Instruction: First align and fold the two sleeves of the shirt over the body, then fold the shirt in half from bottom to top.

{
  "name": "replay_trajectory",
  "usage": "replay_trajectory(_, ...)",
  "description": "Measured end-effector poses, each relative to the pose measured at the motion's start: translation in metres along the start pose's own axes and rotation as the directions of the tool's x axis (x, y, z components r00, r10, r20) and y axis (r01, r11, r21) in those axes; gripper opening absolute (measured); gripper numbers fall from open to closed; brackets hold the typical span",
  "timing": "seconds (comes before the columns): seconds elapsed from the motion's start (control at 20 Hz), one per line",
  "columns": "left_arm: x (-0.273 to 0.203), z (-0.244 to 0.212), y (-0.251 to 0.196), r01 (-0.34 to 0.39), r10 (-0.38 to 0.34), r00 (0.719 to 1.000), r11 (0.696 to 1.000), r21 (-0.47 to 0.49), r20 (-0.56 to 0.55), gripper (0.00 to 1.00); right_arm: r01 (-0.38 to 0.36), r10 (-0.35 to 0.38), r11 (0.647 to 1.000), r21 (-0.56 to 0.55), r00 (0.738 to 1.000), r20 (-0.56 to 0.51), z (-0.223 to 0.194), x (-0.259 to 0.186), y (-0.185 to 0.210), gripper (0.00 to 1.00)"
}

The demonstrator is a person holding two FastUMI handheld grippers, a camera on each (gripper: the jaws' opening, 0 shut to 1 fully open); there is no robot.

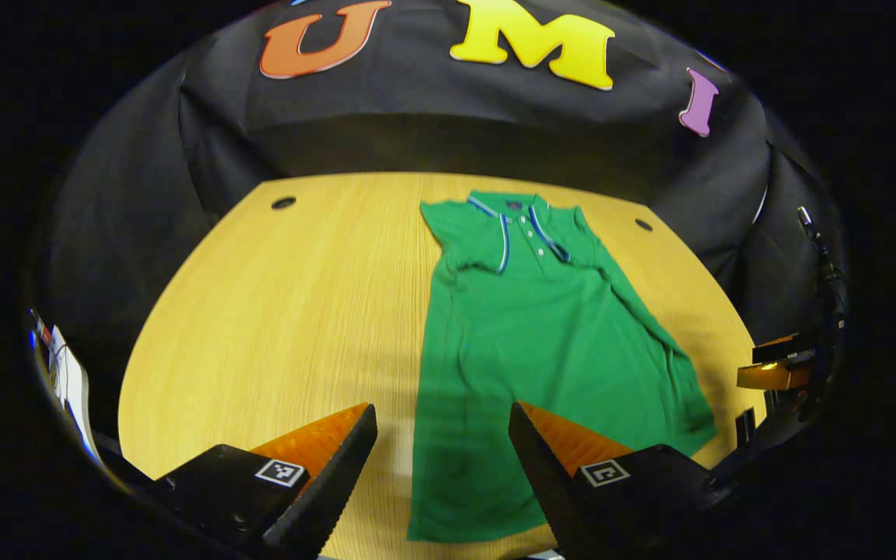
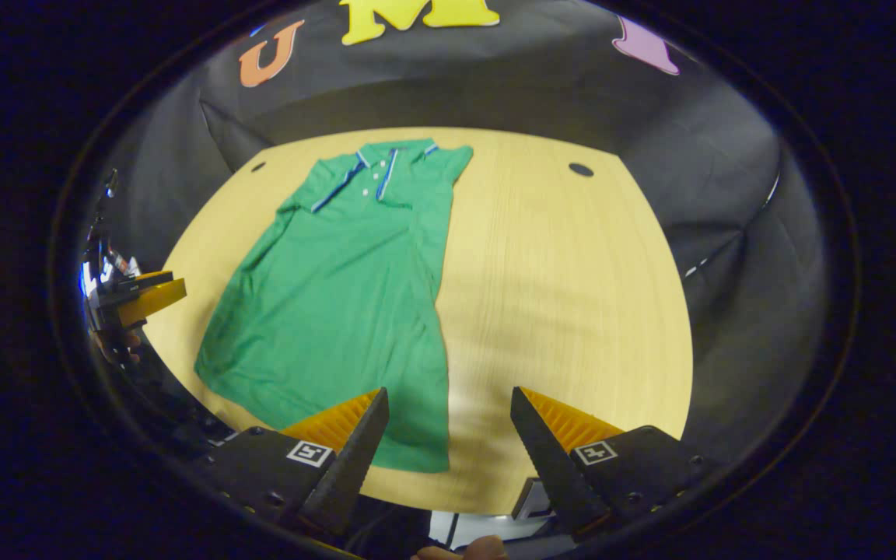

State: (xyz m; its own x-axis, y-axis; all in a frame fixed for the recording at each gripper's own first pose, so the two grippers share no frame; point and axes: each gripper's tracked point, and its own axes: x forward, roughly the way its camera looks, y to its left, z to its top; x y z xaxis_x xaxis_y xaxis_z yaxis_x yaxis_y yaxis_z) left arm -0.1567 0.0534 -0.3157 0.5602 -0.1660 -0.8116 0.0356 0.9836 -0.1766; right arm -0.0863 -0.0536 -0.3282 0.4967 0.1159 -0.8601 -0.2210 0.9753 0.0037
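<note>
Left gripper (image 1: 442, 459): fingers spread wide, holding nothing, hovering over the near hem on the shirt's left edge. Right gripper (image 2: 448, 443): also wide, empty, hovering over the near hem at the shirt's right edge.

Green polo shirt (image 1: 541, 342) lies flat on the table (image 1: 285, 311), collar (image 1: 522, 214) at the far end, hem nearest us. It looks narrowed into a long strip, both sleeves apparently already folded over the body: in the left gripper view one sleeve (image 1: 467, 241) lies turned in beside the placket. So we judge the step in hand is the bottom-to-top fold.

Risks from here:
- The right side fold (image 1: 650, 319) runs slanted and loose. If we lift the hem fast, that flap may slide open and undo the sleeve fold.
- The hem is several layers at the corners. If a gripper pinches just the top layer, the lower layers stay on the table and the fold comes out skewed.
- The strip sits angled to us. Uneven travel of the two grippers would land the hem crooked at the collar.
- The wood looks smooth, so dragging rather than lifting could shift the whole shirt.
</note>
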Motion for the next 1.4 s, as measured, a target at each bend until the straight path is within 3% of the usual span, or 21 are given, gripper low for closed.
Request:
replay_trajectory(0.25,-0.003,-0.076,0.01,0.005,-0.002,0.982,1.0,0.015,-0.188,1.0,-0.003,0.005,1.0,0.014,0.992,-0.127,-0.043,0.023,0.003,0.97)
replay_trajectory(0.75,0.001,-0.1,0.017,-0.037,0.033,0.963,0.999,-0.01,-0.267,1.0,0.023,-0.019,1.0,0.014,0.976,-0.219,-0.071,0.041,0.01,0.92)
replay_trajectory(0.9,0.003,-0.104,0.019,-0.067,0.065,0.958,0.998,0.002,-0.279,1.0,0.032,-0.024,0.999,0.033,0.974,-0.225,-0.07,0.042,0.011,0.95)
replay_trajectory(1.1,0.001,-0.11,0.016,-0.099,0.089,0.938,0.995,-0.011,-0.334,1.0,0.035,-0.021,0.998,0.05,0.967,-0.252,-0.072,0.042,0.014,0.89)
replay_trajectory(1.15,0.0,-0.111,0.015,-0.103,0.09,0.937,0.994,-0.02,-0.339,1.0,0.032,-0.017,0.998,0.052,0.965,-0.261,-0.073,0.04,0.016,0.73)
replay_trajectory(1.2,-0.002,-0.114,0.012,-0.098,0.085,0.934,0.995,-0.02,-0.346,0.92,0.021,-0.006,0.998,0.053,0.963,-0.268,-0.074,0.042,0.019,0.65)
replay_trajectory(1.25,-0.001,-0.115,0.011,-0.086,0.075,0.933,0.996,-0.018,-0.351,0.82,0.01,0.006,0.998,0.058,0.962,-0.272,-0.073,0.042,0.022,0.49)
replay_trajectory(1.3,0.0,-0.115,0.008,-0.073,0.057,0.934,0.997,-0.031,-0.353,0.57,0.01,0.006,0.998,0.058,0.96,-0.28,-0.073,0.042,0.022,0.34)
replay_trajectory(1.4,-0.001,-0.115,0.006,-0.053,0.031,0.931,0.997,-0.049,-0.364,0.11,-0.017,0.049,0.994,0.111,0.954,-0.296,-0.076,0.043,0.029,0.15)
